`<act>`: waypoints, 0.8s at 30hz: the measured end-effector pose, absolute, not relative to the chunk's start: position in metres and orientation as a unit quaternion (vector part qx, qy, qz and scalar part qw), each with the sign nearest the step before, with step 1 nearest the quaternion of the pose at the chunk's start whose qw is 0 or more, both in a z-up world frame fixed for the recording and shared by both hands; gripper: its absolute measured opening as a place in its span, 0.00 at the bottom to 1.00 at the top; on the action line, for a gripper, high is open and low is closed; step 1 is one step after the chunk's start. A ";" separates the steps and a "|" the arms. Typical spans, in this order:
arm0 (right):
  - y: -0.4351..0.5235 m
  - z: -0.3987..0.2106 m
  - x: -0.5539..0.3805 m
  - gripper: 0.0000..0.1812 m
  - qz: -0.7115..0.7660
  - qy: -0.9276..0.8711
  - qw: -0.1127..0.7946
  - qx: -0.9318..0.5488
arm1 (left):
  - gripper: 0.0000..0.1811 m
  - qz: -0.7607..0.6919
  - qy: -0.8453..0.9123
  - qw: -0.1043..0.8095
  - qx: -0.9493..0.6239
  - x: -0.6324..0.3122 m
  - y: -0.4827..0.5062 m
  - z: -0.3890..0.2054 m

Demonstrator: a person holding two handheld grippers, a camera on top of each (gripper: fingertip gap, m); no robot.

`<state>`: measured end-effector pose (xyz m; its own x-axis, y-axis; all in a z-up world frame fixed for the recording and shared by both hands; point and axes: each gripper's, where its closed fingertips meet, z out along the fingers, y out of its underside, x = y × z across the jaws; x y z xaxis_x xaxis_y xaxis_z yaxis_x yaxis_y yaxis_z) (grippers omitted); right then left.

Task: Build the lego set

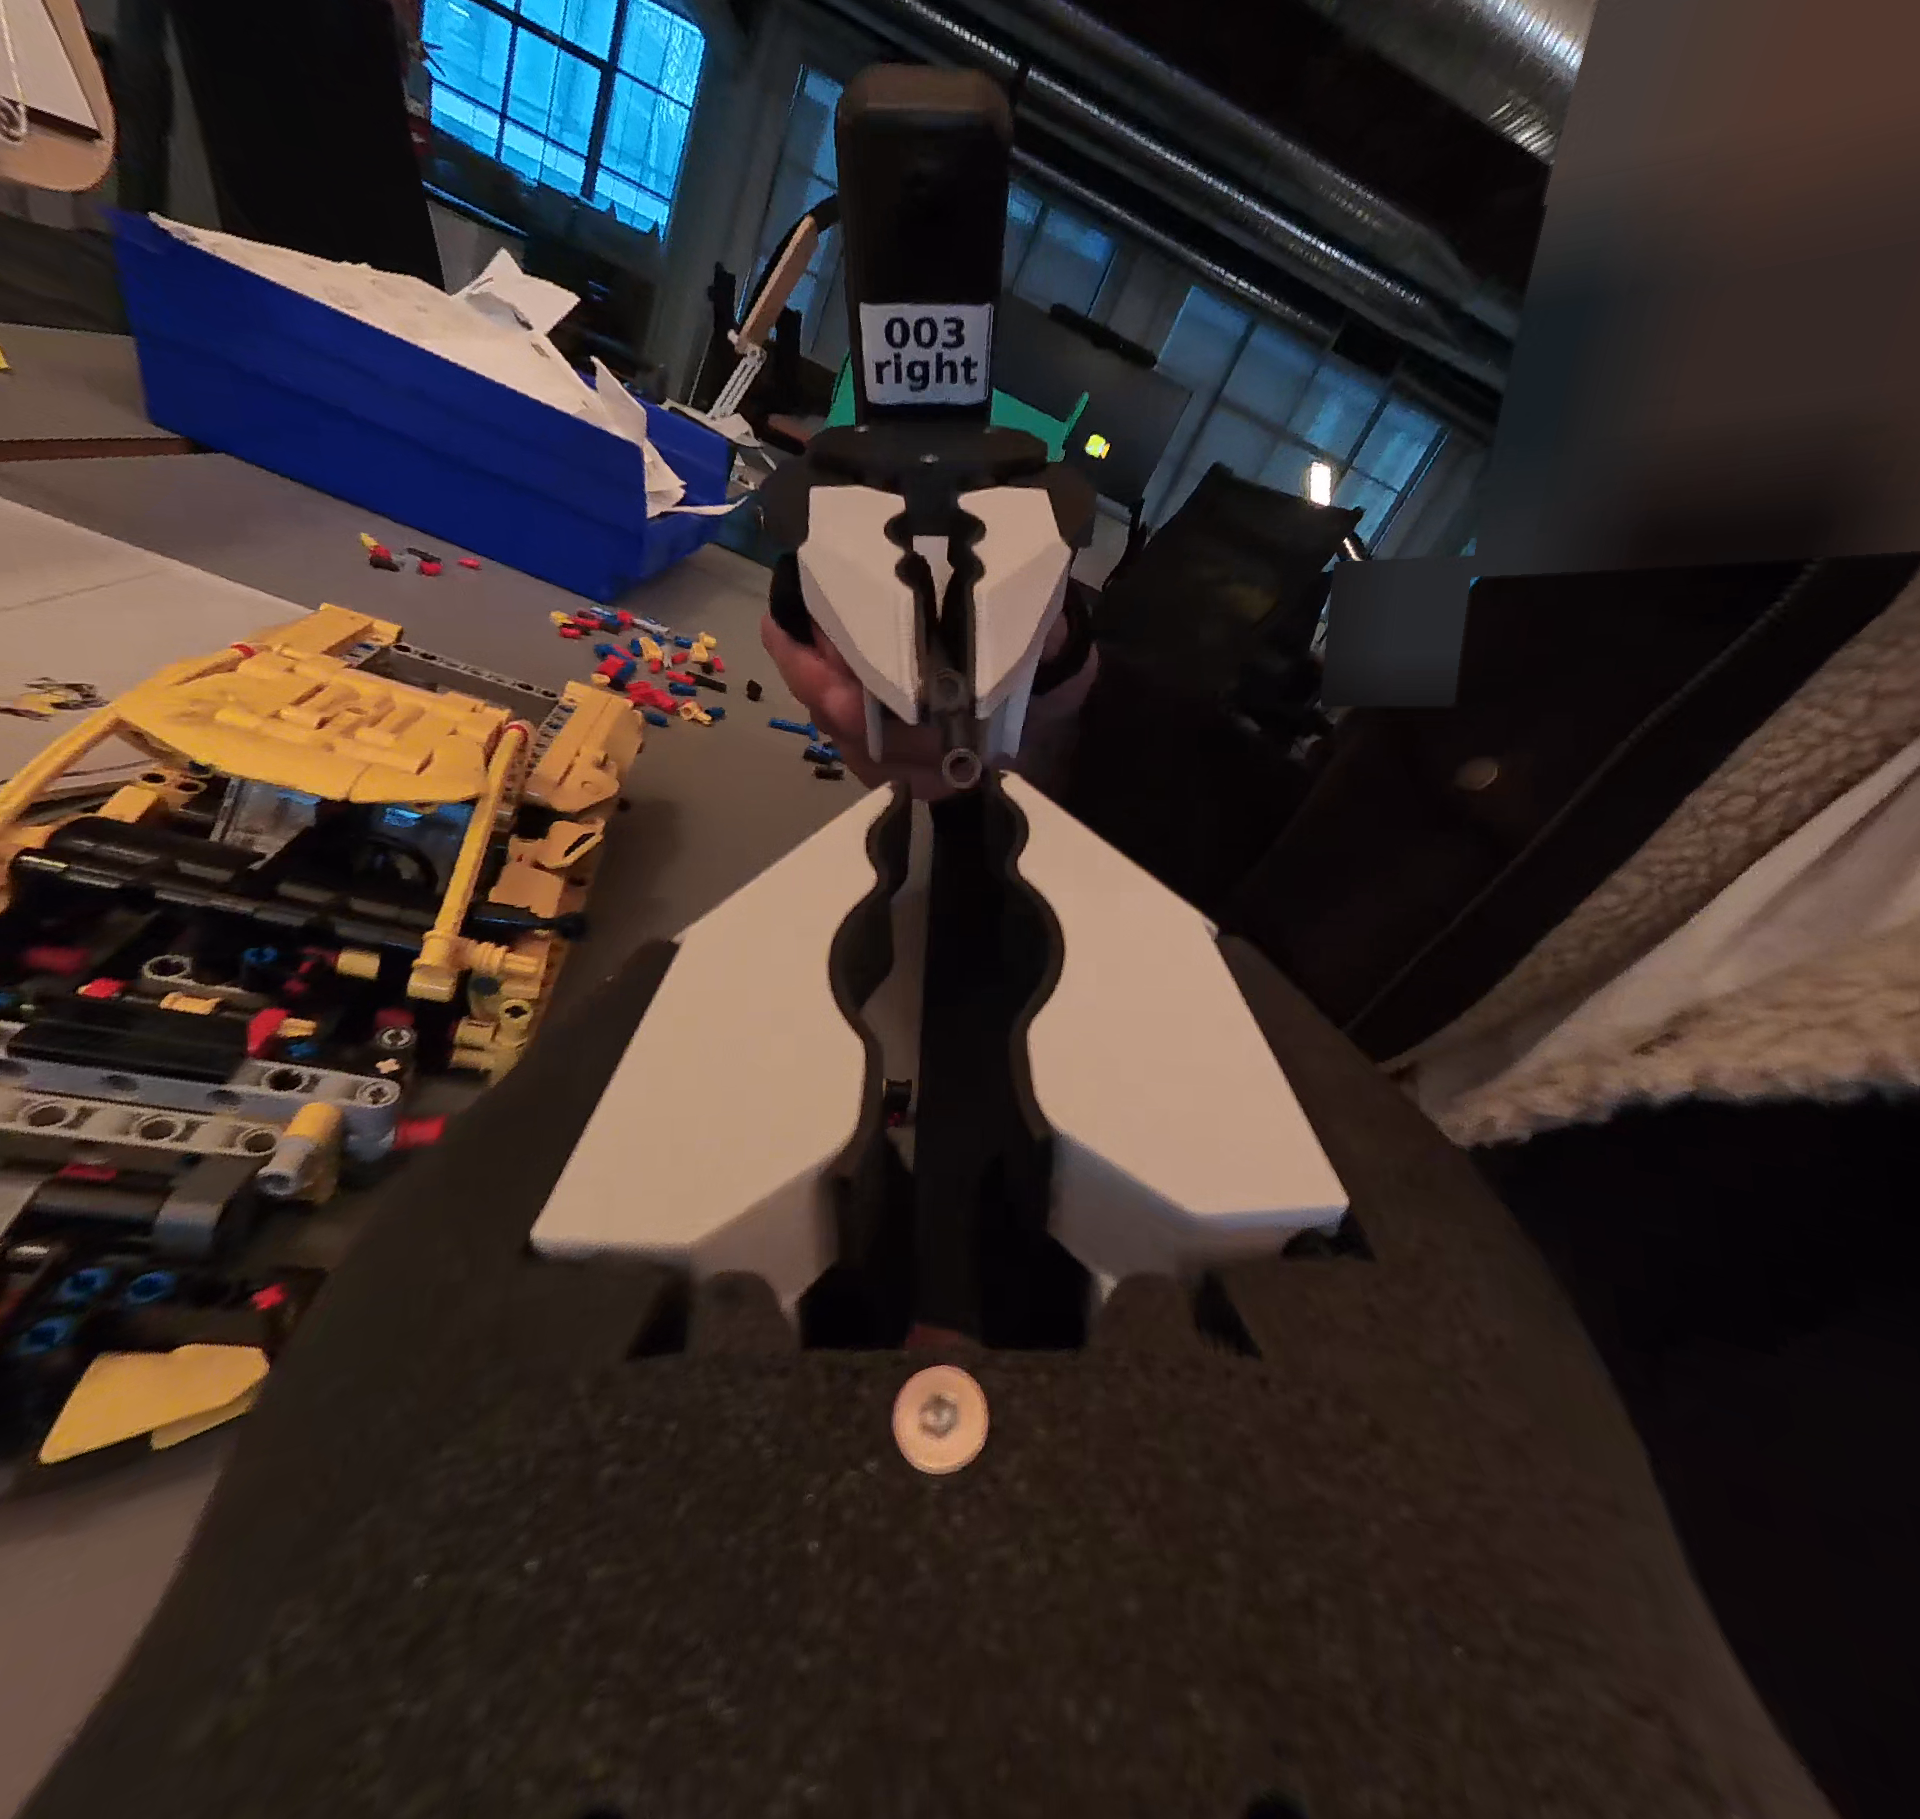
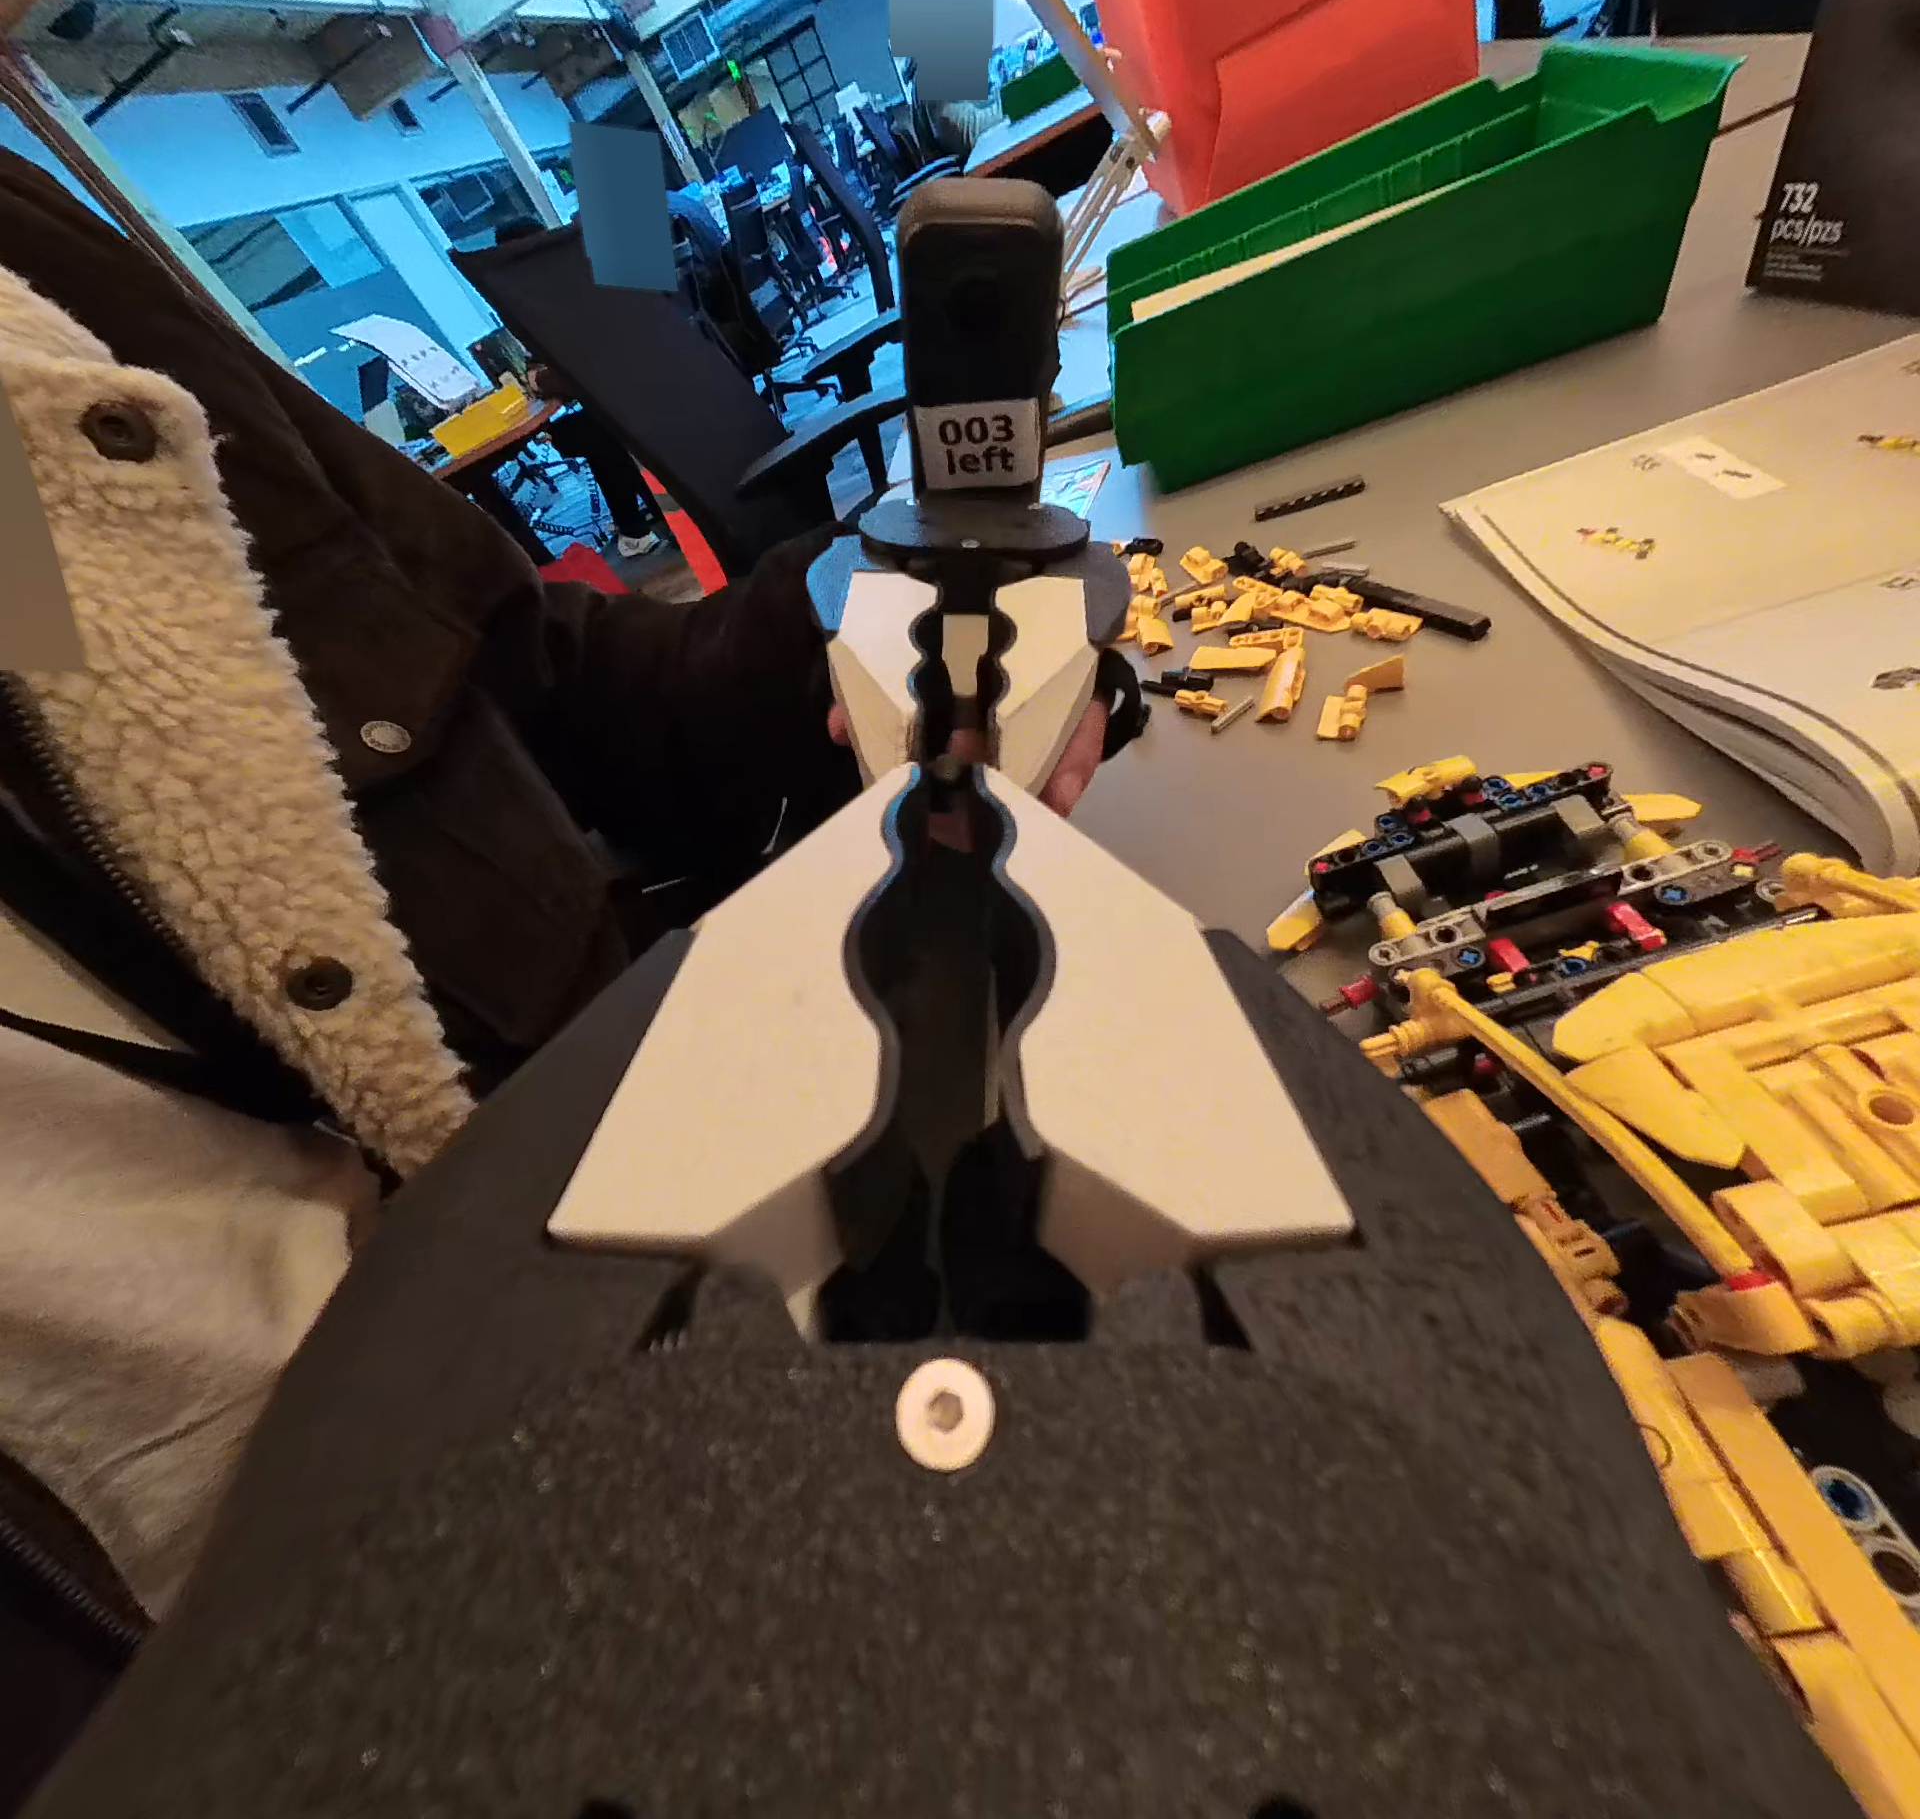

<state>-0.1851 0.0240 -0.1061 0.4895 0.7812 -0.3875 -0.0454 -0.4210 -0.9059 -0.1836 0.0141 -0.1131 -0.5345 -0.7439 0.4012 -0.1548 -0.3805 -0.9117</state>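
Grey flat desk (image 2: 1226, 824), carrying everything below.
Yellow and black partly built lego car (image 1: 281, 876), on desk, left of left hand-held gripper; in right wrist view same model (image 2: 1662, 1094) at right, close beside right hand-held gripper.
Blue plastic bin (image 1: 416, 439), far side of desk, filled with crumpled white papers (image 1: 416, 304).
Green plastic bin (image 2: 1403, 304), behind loose parts, holding a flat white sheet; orange folded bag (image 2: 1288, 34) behind it.
Open white instruction booklet (image 2: 1714, 585), on desk beyond car.
Scatter of small yellow and black lego pieces (image 2: 1268, 626), between green bin and car.
Scatter of small red, blue and yellow lego pins (image 1: 655, 663), near blue bin.
Left hand-held gripper (image 1: 951, 793), white fingers with black pads, raised over desk edge, pinched on small dark grey lego connector piece (image 1: 956, 730).
Right hand-held gripper (image 2: 945, 782), facing it tip to tip, clamped on same connector.
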 end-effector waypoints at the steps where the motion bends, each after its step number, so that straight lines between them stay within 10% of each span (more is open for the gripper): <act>1: 0.023 -0.108 -0.185 0.03 0.432 -0.259 0.468 -0.726 | 0.08 -0.705 0.520 0.205 -0.435 -0.183 0.013 -0.114; 24: -0.002 -0.233 -0.152 0.11 0.201 -0.458 0.342 -0.795 | 0.04 -0.609 0.582 0.209 -0.497 -0.174 0.019 -0.155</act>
